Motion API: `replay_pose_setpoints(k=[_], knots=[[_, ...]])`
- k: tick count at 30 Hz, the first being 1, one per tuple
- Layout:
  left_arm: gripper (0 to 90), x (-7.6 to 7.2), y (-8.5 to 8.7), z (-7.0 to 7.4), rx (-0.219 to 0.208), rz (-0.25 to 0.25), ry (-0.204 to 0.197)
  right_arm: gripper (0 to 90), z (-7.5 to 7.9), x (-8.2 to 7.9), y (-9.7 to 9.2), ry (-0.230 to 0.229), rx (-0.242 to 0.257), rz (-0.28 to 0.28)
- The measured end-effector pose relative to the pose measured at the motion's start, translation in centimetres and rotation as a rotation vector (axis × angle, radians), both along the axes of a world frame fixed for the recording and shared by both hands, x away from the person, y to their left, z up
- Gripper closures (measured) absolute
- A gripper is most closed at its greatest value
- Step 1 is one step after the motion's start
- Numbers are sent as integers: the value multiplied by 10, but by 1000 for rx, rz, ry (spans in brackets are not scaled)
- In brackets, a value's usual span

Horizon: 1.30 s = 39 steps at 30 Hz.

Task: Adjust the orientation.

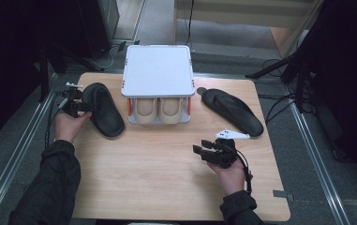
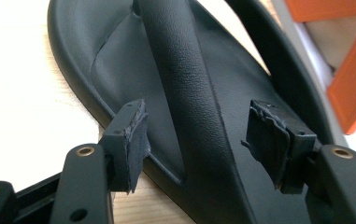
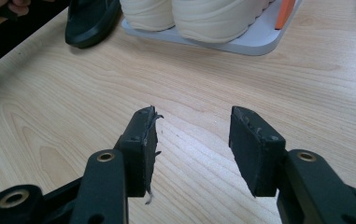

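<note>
We see no readable brand, label or writing on anything here. We count two black flip-flop sandals, two cream shoes and two hand-held grippers on a pale wooden table (image 1: 167, 173). The left black rubber flip-flop sandal (image 1: 102, 108) lies flat at the table's left, just beside a white two-tier shoe rack with orange posts (image 1: 157, 70); the pair of cream shoes (image 1: 158, 110) sits side by side on the rack's lower shelf. The second black sandal (image 1: 232, 110) lies to the right of the rack. The left gripper (image 1: 76, 106) is released, its jaws spread either side of the left sandal's strap without pressing on it. The right gripper (image 1: 205, 147) hangs over bare wood, jaws apart, holding nothing.
</note>
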<state>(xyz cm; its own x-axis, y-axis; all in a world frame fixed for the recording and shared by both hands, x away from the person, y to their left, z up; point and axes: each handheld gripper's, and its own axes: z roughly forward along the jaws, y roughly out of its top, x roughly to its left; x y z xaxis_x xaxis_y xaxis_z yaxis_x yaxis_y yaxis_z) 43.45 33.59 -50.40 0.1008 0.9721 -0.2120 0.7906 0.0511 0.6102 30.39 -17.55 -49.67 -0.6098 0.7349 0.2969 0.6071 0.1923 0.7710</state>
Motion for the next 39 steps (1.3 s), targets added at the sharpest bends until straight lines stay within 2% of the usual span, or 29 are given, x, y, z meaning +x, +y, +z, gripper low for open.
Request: replay_pose_setpoints(k=[6, 8, 10, 13, 17, 27, 31, 39], knots=[[432, 3, -5, -5, 11, -2, -5, 524, 0, 0, 0, 0, -1, 0], [453, 4, -7, -6, 9, -16, 9, 524, 0, 1, 0, -1, -3, 0], [479, 5, -12, -7, 36, -21, 4, 524, 0, 1, 0, -4, -2, 1], [523, 4, -11, -8, 49, -21, 2, 523, 0, 1, 0, -1, -3, -1], [612, 4, -7, -8, 33, -7, -2, 523, 0, 1, 0, -2, -6, 1], [704, 5, -8, -6, 27, 14, 4, 523, 0, 1, 0, -4, -6, -2], [712, 5, -8, -5, 19, 9, 16, 523, 0, 1, 0, -6, -7, 1], [714, 3, -7, -1, 0, 8, 4, 524, 0, 1, -1, -4, -7, -1]])
